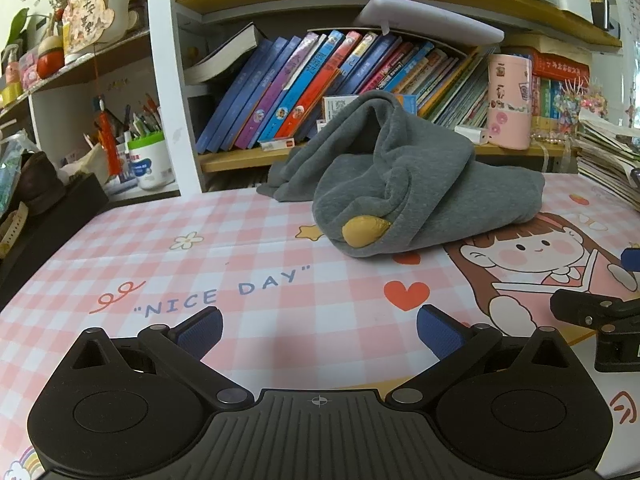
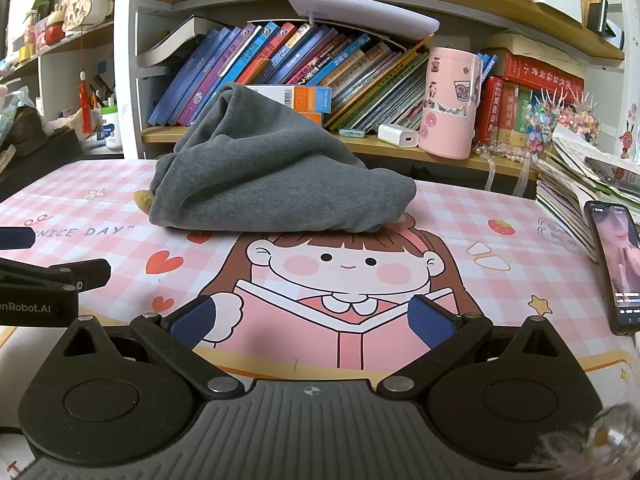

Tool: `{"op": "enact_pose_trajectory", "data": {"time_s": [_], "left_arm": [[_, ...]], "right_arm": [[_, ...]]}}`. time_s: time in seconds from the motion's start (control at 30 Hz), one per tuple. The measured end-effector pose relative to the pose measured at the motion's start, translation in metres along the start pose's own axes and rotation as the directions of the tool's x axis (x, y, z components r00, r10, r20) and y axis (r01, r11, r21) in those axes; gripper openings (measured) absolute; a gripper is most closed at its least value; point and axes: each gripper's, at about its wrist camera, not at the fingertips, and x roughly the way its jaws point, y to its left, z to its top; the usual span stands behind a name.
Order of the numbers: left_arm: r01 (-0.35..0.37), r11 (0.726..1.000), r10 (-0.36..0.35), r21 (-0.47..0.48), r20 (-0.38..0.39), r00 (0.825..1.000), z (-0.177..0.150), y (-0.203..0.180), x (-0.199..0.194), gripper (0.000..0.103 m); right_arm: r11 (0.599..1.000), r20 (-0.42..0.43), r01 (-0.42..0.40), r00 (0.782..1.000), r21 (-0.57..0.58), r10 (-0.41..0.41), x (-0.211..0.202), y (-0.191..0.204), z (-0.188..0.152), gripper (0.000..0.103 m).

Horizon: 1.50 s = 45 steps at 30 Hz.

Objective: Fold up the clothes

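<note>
Pink checked table mat (image 2: 500, 208) with cartoon girl and "NICE DAY" lettering, leaning row of books (image 2: 280, 64) on wooden shelf, pink stickered canister (image 2: 450, 102), white charger (image 2: 398, 135), lit phone (image 2: 618, 264) at right, stacked papers (image 2: 576, 184), pen cup (image 1: 150, 160)

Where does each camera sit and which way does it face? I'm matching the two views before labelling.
Left wrist: sits on the left gripper, low over the table, facing the bookshelf; shows its own open fingers and the right gripper's side at right.
Right wrist: sits on the right gripper, facing the same way, further right; shows its open fingers, with the left gripper at left.
Shared: the crumpled grey garment, pink canister, tablecloth girl print.
</note>
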Motion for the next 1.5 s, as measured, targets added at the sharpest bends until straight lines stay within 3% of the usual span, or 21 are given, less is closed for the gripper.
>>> {"op": "enact_pose_trajectory", "data": {"time_s": [1.5], "left_arm": [[0.022, 1.000, -0.023, 0.011, 0.018, 1.000, -0.0002, -0.0022, -0.0041, 0.103]], "right_arm": [[1.000, -0.002, 0.001, 1.000, -0.008, -0.001, 0.0000, 0.0011, 0.0001, 0.103]]}}
